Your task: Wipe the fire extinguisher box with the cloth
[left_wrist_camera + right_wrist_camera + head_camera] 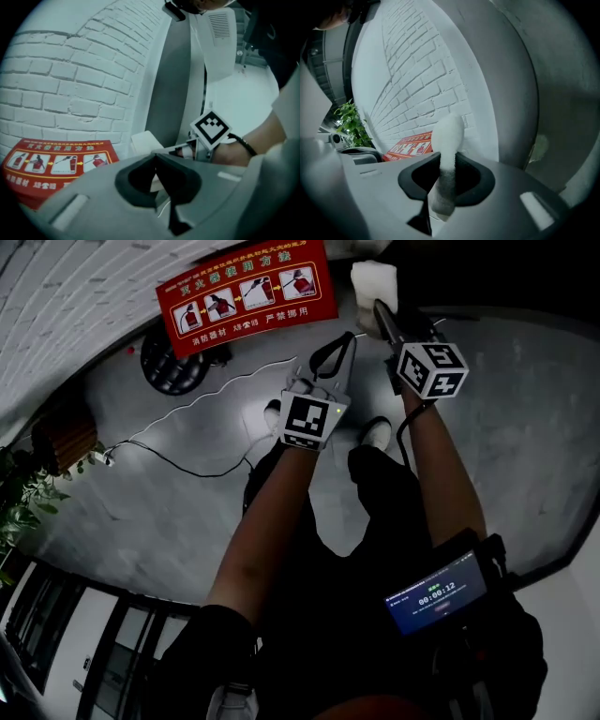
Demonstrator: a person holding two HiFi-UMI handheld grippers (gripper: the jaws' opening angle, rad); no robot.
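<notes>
Right gripper [376, 307]: clamped on a white cloth [373, 279], just beside the red fire extinguisher box [246, 294], apparently not touching. Left gripper [349, 339]: jaws together, empty. Step judged: approach; next, cloth pressed flat onto the box.

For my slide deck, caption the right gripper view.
Right claw shut on a white cloth, facing the red fire extinguisher box by a white brick wall.
</notes>
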